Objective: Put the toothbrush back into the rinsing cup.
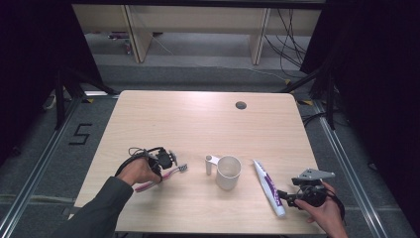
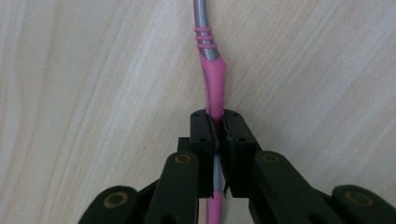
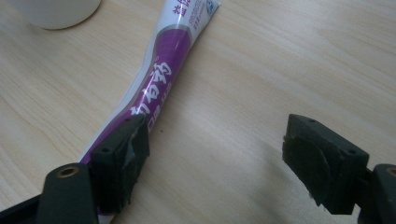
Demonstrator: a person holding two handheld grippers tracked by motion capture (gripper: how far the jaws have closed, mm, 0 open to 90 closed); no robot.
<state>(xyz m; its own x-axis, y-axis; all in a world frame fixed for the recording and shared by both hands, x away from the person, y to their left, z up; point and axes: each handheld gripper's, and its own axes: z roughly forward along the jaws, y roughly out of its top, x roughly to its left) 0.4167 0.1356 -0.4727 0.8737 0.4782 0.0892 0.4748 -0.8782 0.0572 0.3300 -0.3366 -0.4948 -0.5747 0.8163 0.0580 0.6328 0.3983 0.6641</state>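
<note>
A pink and grey toothbrush (image 1: 168,173) lies on the wooden table (image 1: 198,124) at the front left. My left gripper (image 1: 166,159) is shut on the toothbrush (image 2: 212,79), its black pads pressed on the pink handle. A white mug (image 1: 228,171) stands near the table's front middle. Right of it lies a white and purple toothpaste tube (image 1: 268,186). My right gripper (image 1: 287,197) stands open beside the tube's lower end. In the right gripper view the toothpaste tube (image 3: 159,70) runs past the left jaw, outside the gap, and bare wood lies between the jaws of this gripper (image 3: 215,154).
The mug's handle (image 1: 209,163) points left. A round cable hole (image 1: 240,105) sits near the table's far edge. Dark frames and cables stand on the floor either side of the table. The mug's base (image 3: 56,11) shows at the top left of the right gripper view.
</note>
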